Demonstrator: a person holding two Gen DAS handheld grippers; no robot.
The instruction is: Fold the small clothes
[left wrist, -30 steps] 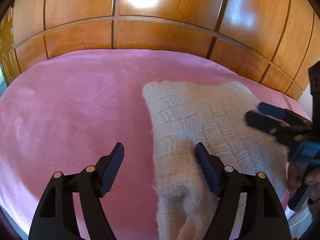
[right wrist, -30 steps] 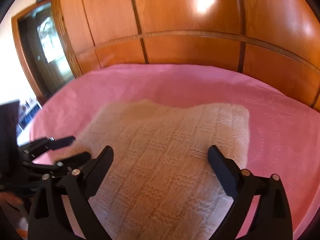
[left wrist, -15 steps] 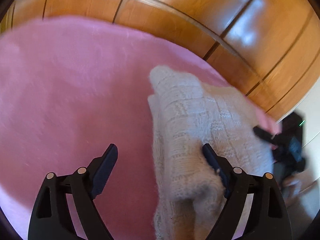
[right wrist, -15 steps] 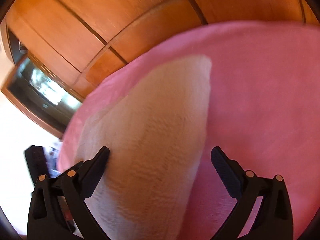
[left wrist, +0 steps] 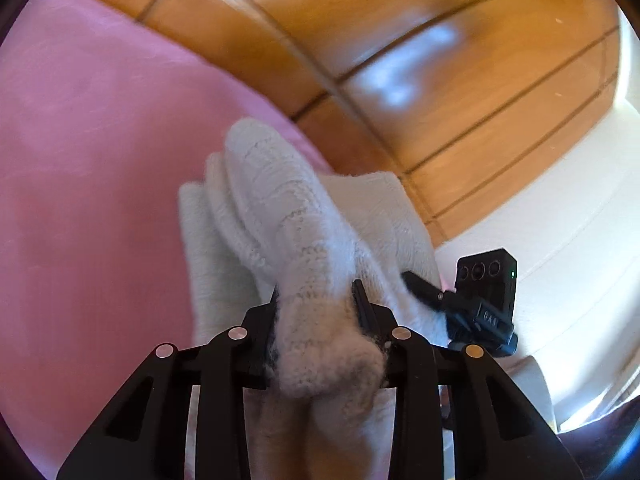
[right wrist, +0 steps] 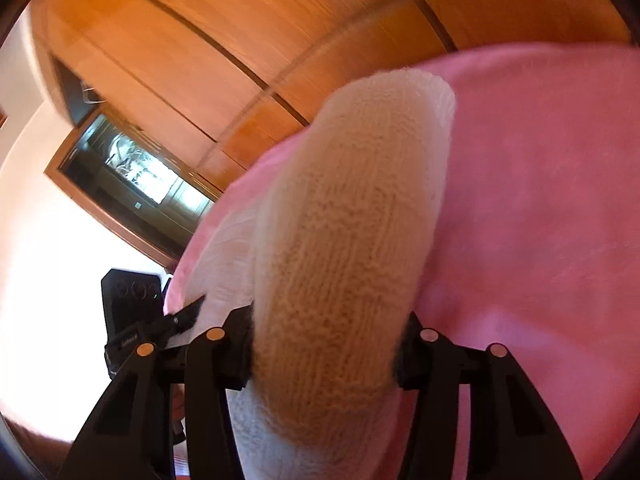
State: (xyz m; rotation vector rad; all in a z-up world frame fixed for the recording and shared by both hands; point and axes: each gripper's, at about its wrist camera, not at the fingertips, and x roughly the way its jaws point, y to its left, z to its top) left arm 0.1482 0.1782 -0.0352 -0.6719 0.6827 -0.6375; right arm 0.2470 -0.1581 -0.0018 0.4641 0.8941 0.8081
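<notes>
Knitwear: one small cream knitted garment, bunched, its near edge gathered up off the pink bedspread ahead of both tools. Left gripper: jaws just closed, pads pinching a thick roll of the knit at its near left end. Right gripper: jaws likewise just closed, clamped on a fat fold at the near right end, the rest trailing forward onto the spread. Wooden wardrobe panels stood beyond. Risk noted: each bite seemed to hold several layers, so a lift could drag hidden layers along, skew the fold, or let the bulky roll slip free.
</notes>
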